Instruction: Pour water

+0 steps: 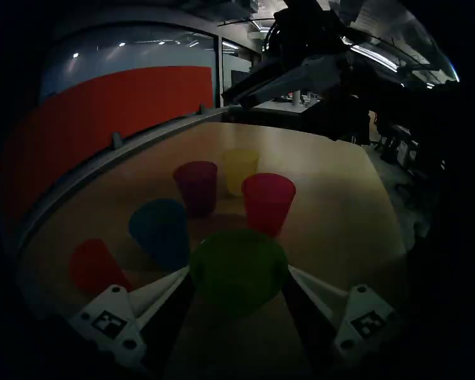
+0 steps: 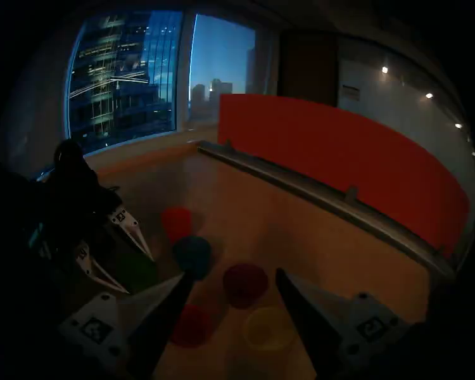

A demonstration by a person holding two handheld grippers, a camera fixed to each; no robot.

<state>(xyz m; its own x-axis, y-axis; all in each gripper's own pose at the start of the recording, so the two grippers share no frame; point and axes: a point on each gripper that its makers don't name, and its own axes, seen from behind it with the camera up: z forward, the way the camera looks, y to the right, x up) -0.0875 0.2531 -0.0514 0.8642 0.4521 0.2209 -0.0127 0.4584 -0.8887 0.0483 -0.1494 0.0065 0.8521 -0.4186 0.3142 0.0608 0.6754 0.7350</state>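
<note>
Left and right gripper views. My left gripper [image 1: 237, 269] is closed on the green cup [image 1: 239, 288], one finger pressing each side, at the near side of the tabletop [image 1: 339, 209]. Beyond it stand the orange-red cup [image 1: 92, 266], blue cup [image 1: 158, 231], maroon cup [image 1: 196, 183], yellow cup [image 1: 239, 166] and pink-red cup [image 1: 268, 201], grouped close together. My right gripper [image 2: 234, 273] hangs with fingers spread, holding nothing; the maroon, yellow and pink-red cups lie between its fingers, lower down. A red partition [image 2: 364, 158] borders the tabletop. The cups' contents are too dark to tell.
</note>
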